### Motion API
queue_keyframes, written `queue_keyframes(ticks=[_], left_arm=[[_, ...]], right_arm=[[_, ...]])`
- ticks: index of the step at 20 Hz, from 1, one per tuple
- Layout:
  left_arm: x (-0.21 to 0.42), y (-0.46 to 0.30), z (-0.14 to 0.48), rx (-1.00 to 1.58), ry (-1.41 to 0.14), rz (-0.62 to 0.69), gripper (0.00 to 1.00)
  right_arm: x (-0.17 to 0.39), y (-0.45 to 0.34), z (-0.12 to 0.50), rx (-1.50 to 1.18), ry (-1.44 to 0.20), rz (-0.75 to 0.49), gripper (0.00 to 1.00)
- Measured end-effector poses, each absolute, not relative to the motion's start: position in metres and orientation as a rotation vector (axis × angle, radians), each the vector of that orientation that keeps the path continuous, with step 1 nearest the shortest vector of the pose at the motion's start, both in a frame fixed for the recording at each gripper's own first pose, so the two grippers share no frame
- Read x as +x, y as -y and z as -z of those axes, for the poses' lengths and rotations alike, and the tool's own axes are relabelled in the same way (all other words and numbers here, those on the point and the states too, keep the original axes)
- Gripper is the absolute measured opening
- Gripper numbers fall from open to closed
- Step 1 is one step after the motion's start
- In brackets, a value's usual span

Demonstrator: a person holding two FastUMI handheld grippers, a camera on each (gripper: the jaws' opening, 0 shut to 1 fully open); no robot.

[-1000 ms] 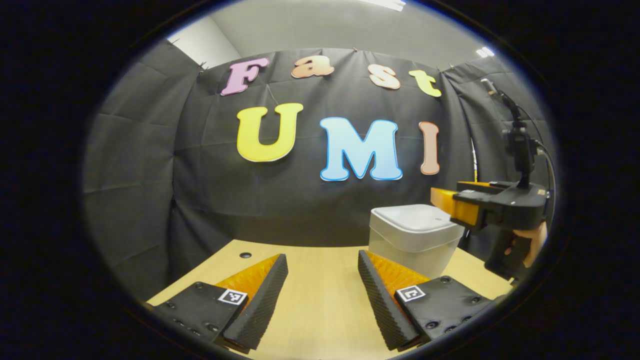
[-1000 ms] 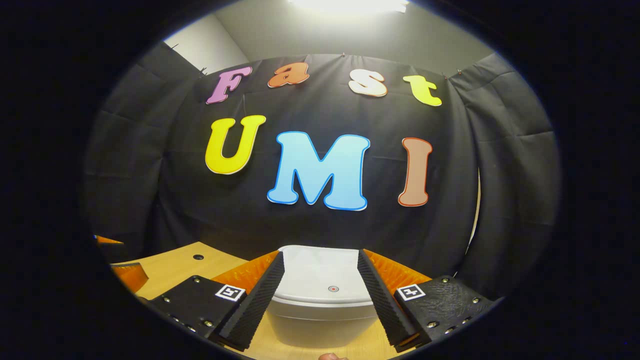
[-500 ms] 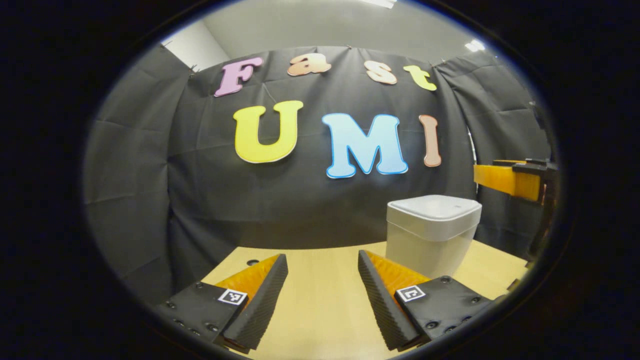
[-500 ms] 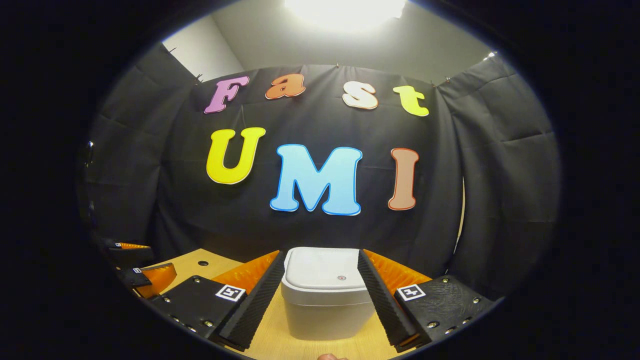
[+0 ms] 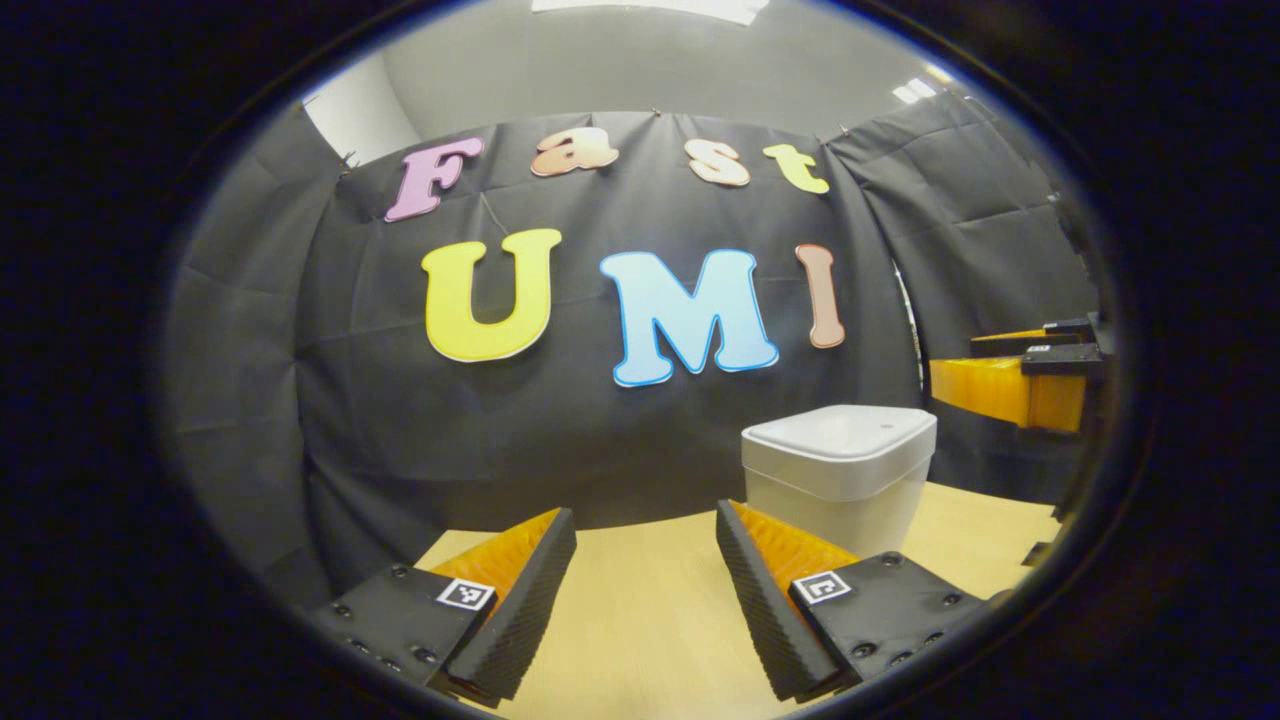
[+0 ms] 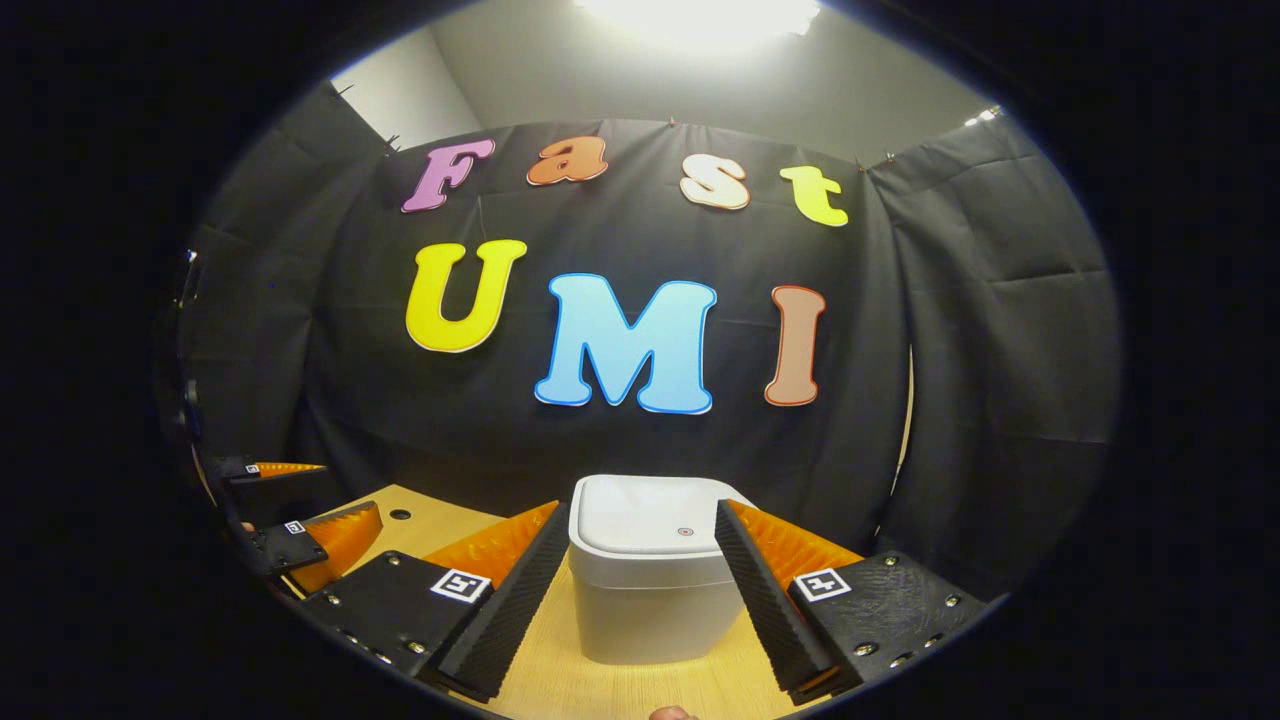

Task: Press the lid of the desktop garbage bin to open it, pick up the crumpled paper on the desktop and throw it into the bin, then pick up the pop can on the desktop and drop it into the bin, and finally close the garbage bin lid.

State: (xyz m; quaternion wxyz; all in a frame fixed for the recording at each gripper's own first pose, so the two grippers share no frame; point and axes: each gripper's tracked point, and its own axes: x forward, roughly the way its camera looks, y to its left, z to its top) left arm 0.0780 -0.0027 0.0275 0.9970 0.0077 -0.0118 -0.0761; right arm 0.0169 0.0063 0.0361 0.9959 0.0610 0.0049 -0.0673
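A white desktop garbage bin (image 6: pixel 645 575) with its lid down stands on the wooden table, straight ahead of my right gripper (image 6: pixel 640 535). That gripper is open, and the bin stands beyond the gap between its fingers. A small round button (image 6: pixel 685 532) marks the lid. In the left gripper view the same bin (image 5: pixel 835 475) stands to the right, beyond my open left gripper (image 5: pixel 645 545), which holds nothing. The right gripper (image 5: pixel 1010 385) also appears at the far right of that view, level with the bin's top. The left gripper (image 6: pixel 300 510) appears at the left edge of the right gripper view.
The light wooden table (image 5: pixel 640 620) runs up to the black cloth wall behind the bin. A small dark hole (image 6: pixel 400 515) sits in the tabletop at the back left.
Both grippers have drawn back from the bin, which now looks smaller and farther. The right gripper, earlier close over the lid, now stands off from it. The lid stays down.
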Motion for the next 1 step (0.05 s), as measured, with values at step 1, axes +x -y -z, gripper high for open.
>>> queue_keyframes(ticks=[1], left_arm=[[0.0801,0.0045,-0.026,0.02,0.021,0.154,0.93]], right_arm=[[0.016,-0.0009,-0.0331,0.125,-0.014,0.146,0.94]])
